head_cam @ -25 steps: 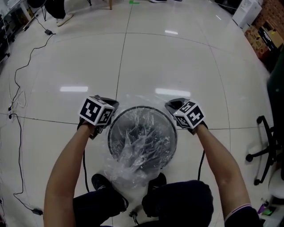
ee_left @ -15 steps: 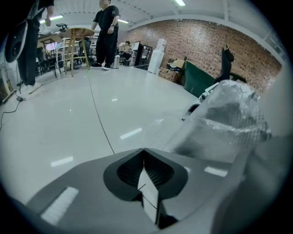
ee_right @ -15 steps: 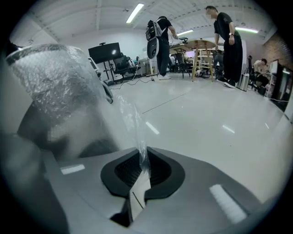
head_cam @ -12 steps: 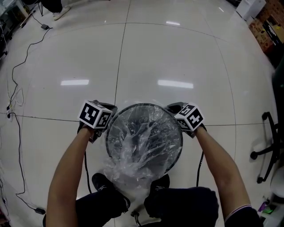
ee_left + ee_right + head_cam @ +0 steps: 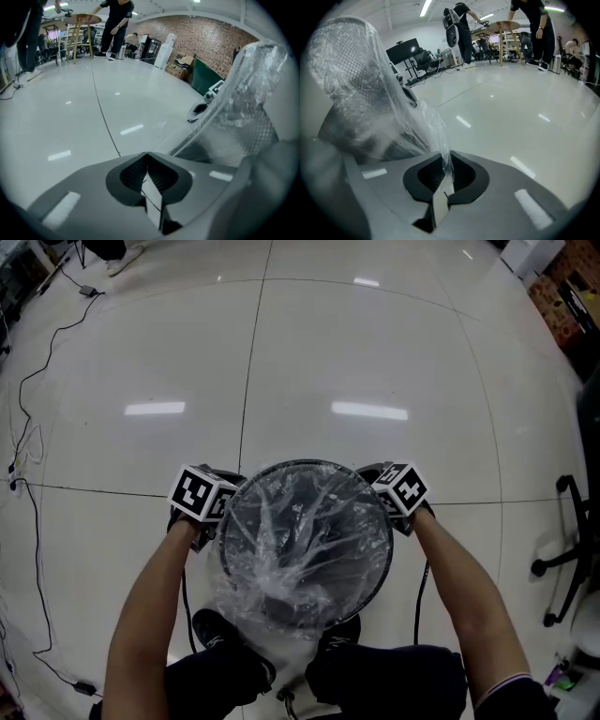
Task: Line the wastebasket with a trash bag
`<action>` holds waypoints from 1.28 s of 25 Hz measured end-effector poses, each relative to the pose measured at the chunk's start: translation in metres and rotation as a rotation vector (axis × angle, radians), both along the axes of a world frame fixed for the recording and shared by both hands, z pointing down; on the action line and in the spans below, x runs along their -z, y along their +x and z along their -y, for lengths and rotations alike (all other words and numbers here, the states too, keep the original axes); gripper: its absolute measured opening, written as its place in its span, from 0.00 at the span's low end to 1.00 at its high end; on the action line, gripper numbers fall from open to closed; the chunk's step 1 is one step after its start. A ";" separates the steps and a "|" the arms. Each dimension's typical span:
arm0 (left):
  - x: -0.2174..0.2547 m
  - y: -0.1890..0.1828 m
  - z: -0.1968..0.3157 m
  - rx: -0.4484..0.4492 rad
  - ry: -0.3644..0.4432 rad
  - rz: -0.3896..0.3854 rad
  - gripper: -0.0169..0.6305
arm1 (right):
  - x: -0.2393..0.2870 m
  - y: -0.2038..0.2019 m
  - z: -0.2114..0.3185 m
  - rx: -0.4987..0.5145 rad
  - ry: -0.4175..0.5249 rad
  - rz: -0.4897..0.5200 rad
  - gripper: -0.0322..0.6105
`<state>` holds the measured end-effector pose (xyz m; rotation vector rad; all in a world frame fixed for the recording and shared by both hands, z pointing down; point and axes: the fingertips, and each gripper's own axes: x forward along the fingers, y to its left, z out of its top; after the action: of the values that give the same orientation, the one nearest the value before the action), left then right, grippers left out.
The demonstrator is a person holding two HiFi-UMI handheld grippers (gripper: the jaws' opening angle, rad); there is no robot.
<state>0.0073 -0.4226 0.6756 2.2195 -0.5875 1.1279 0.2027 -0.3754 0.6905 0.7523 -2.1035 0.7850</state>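
Over the floor-standing wastebasket (image 5: 387,542), stretching the trash bag (image 5: 300,532) across its mouth with left gripper (image 5: 149,182) and right gripper (image 5: 443,182) pinched tight on the hem, next likely tugging that hem down past the rim.

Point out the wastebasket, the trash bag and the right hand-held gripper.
wastebasket (image 5: 309,463), head view, far rim.
trash bag (image 5: 291,549), head view, crumpled film inside the mouth.
right hand-held gripper (image 5: 445,164), right gripper view, between its shut fingertips, which pinch the film.

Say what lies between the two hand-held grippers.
Head view: the wastebasket, draped with the clear trash bag, sits between the left hand-held gripper and right hand-held gripper.
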 end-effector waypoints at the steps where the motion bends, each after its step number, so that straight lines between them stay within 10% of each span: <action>1: -0.003 -0.001 -0.001 0.001 -0.006 0.004 0.05 | -0.002 -0.001 -0.001 0.003 -0.012 0.008 0.05; 21: -0.036 -0.009 -0.018 0.027 -0.064 0.016 0.05 | -0.041 -0.003 -0.012 -0.019 -0.109 0.023 0.06; 32: -0.003 -0.026 0.004 0.092 0.024 0.004 0.27 | -0.010 0.017 -0.005 -0.114 -0.064 0.076 0.33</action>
<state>-0.0189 -0.4265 0.6786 2.1869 -0.7010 1.0834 0.2196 -0.3700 0.7005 0.8247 -2.1070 0.9518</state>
